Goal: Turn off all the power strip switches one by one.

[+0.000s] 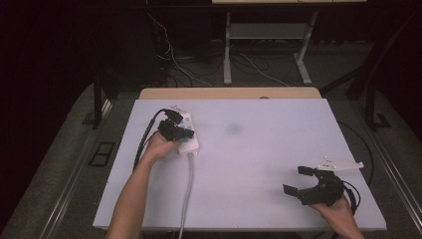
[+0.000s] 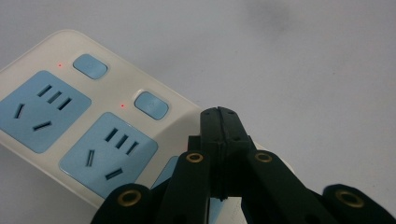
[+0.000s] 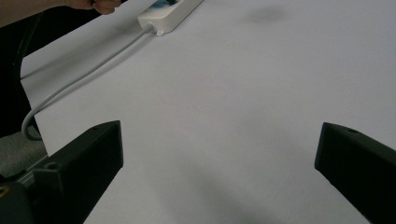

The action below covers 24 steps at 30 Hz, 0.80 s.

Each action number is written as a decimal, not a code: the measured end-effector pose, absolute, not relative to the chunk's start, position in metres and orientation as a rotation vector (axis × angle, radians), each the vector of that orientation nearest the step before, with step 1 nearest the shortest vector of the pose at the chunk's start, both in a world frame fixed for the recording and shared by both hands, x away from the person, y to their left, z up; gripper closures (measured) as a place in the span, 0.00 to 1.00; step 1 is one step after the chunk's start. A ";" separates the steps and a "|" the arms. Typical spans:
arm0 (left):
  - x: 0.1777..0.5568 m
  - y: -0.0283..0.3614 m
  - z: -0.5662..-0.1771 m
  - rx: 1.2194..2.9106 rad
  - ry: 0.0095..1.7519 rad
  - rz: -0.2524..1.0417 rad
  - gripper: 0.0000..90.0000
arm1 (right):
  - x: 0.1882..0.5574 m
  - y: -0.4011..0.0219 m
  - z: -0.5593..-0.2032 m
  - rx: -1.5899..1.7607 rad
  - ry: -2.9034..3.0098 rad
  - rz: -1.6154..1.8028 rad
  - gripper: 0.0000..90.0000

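While our left gripper [image 2: 219, 114], jaws clenched, hovers at the white blue-socketed plastic power strip [image 2: 70, 116] | step: pressing a switch, we judge | next: steady downward push | right gripper [image 1: 303, 181] jaws released.

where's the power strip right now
In the high view the power strip lies on the white table's left half toward the far edge, under the left hand-held gripper, its grey cord trailing to the near edge.

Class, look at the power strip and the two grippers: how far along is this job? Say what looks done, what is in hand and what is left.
Looks done: two red lights glow beside the blue switches on the power strip. In hand: the left gripper, jaws shut together, is poised over the strip's near end; whether it touches cannot be told. Left: probably the switch there. The right gripper waits open over the table, holding nothing.
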State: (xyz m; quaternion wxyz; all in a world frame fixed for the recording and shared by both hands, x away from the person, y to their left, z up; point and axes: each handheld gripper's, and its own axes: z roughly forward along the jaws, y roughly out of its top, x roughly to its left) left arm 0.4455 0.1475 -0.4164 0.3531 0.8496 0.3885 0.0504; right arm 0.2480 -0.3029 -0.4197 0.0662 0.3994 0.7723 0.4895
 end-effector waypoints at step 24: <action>0.445 0.146 -0.384 2.177 0.963 0.220 0.99 | 0.247 -0.304 -0.419 1.212 2.311 1.484 0.01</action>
